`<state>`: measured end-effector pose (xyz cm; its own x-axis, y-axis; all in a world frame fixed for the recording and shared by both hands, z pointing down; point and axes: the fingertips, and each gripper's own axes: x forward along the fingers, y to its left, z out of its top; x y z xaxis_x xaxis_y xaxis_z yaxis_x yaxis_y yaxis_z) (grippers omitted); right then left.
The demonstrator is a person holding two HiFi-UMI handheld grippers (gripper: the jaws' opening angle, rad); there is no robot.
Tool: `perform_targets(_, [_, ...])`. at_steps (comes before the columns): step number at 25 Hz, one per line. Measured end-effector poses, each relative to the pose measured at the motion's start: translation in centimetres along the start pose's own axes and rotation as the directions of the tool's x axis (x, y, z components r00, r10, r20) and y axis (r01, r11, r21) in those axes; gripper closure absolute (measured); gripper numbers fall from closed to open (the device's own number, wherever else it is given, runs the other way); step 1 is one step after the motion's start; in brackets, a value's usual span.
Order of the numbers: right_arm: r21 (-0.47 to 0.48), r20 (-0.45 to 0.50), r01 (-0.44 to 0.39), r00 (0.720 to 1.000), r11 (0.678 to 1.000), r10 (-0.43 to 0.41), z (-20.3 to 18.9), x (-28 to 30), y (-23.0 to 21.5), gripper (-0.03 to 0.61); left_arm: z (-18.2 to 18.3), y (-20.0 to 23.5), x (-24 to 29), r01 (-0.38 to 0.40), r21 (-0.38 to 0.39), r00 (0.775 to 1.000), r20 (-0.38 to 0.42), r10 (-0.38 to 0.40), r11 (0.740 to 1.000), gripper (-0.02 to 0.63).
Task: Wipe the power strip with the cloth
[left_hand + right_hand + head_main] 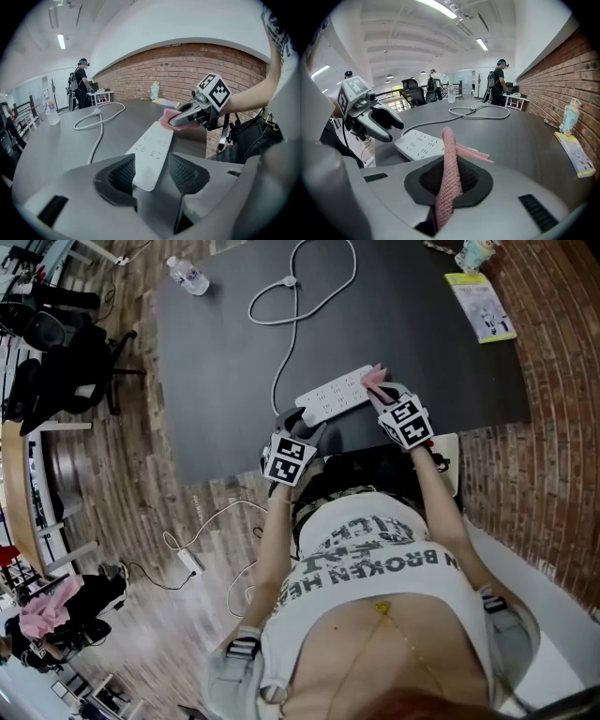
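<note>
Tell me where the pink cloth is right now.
In the head view the pink cloth is at the right end of the white power strip, clamped by the right gripper.

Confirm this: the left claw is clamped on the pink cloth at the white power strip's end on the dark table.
Wrong claw. The right claw is clamped on the pink cloth at the white power strip's end on the dark table, as the right gripper view shows.
</note>
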<state>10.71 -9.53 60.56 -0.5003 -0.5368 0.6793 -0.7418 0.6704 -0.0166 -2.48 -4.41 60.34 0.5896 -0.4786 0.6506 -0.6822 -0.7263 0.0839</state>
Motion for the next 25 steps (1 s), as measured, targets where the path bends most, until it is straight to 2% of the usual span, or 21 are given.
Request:
perform_targets(6, [-0.065,0.063,-0.090,0.994,0.994,0.094,1.9,0.1,1.9,0.561,1.8,-0.9,-0.7,-0.011,-0.051,0.996,0.082,0.015,0.999,0.577])
perform_targets(9, [-0.113,0.113,-0.178,0.975,0.977,0.191,3.3,-0.1,3.6,0.561,2.3,-0.8,-0.9,-0.014,-0.061,0.994,0.104,0.020,0.998,0.600])
perform_targets(12, [-0.169,0.186,-0.259,0.939,0.951,0.289,5.2,-1.2,5.4,0.561,3.1,-0.6,-1.5,-0.014,-0.079,0.990,0.139,0.025,0.997,0.604])
perform_targets(15, [-0.217,0.248,-0.306,0.901,0.927,0.355,7.3,-2.7,6.6,0.561,4.1,-0.2,-2.4,-0.021,-0.104,0.982,0.183,0.040,0.994,0.606])
perform_targets(19, [-0.247,0.312,-0.332,0.862,0.911,0.399,9.2,-5.0,7.5,0.561,5.8,-0.1,-3.6,-0.018,-0.106,0.967,0.250,0.045,0.994,0.606])
perform_targets(25, [-0.270,0.383,-0.306,0.836,0.913,0.393,11.3,-8.1,8.1,0.561,8.2,-0.3,-5.6,-0.022,-0.125,0.939,0.337,0.063,0.992,0.606])
